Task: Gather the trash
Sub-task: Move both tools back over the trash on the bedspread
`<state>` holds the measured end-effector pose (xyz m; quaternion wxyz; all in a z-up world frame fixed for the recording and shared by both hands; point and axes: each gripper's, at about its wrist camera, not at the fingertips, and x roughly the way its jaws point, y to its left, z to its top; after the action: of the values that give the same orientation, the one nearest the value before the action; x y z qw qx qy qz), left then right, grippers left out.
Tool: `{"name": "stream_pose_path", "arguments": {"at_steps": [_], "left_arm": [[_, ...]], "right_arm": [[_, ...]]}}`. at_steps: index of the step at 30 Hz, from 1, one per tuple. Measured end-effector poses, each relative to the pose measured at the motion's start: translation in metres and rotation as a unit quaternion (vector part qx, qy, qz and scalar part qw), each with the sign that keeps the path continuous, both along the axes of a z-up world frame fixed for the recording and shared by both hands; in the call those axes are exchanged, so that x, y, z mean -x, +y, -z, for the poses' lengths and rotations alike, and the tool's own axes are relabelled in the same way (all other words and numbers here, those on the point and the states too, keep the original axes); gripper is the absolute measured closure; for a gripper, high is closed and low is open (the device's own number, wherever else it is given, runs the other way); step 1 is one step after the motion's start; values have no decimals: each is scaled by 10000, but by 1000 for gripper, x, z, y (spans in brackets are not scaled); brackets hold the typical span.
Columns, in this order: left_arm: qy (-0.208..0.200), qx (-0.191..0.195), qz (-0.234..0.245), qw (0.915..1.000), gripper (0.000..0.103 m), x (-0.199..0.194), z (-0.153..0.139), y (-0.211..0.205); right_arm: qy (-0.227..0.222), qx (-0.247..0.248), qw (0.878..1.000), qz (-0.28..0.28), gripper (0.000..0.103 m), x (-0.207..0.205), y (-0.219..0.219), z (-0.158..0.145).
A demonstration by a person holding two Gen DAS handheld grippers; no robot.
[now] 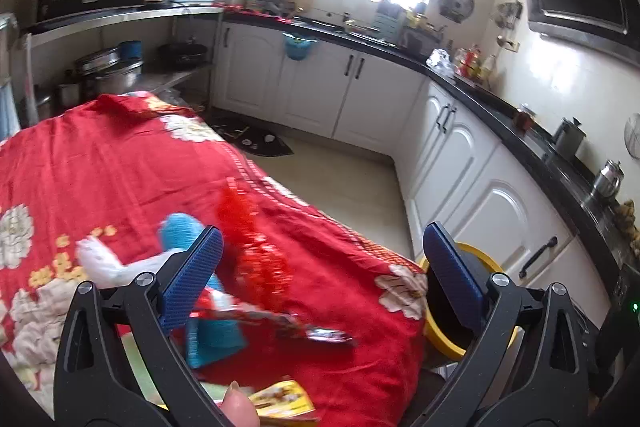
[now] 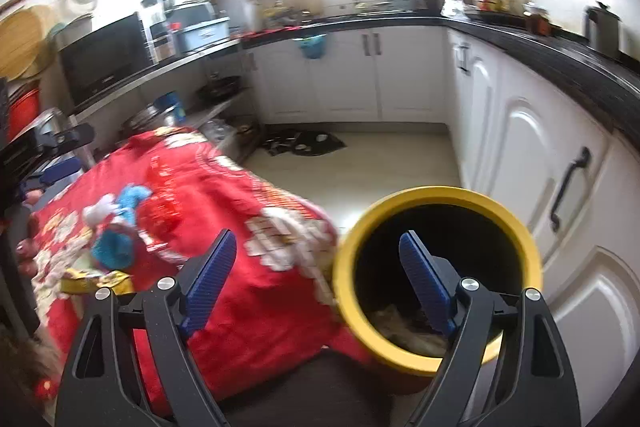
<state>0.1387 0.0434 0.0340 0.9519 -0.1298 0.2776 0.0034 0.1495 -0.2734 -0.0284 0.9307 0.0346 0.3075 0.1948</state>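
Two grippers stand spread wide with nothing between their blue fingers. The left gripper (image 1: 322, 267) hangs over a desk draped in a red flowered cloth (image 1: 120, 163), where trash lies: a blue wrapper (image 1: 216, 339), a white crumpled piece (image 1: 100, 263), a shiny red wrapper (image 1: 260, 247) and a yellow packet (image 1: 284, 401) at the near edge. The right gripper (image 2: 318, 275) hangs above the yellow-rimmed bin (image 2: 348, 283) just beside the desk; pale scraps lie at its bottom

empty hand-held gripper (image 2: 318, 267) gapes above yellow bin (image 2: 436, 203) beside red cloth (image 2: 256, 303).
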Motion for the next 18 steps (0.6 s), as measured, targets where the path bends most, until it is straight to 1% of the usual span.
{"name": "stream_pose_path", "arguments": {"at_steps": [7,11,18], "left_arm": [[-11,51,-461,9989,11,22,-1,43],[11,117,-684,9976,11,31,1,64],[48,169,-1027,9946,11,43,6,95]], "right_arm": [[-93,123,9973,-723,22,20,49,-6],[-39,147,9932,-1158,22,28,77,-6],[-37,253,9844,-1739,22,40,117,-7]]}}
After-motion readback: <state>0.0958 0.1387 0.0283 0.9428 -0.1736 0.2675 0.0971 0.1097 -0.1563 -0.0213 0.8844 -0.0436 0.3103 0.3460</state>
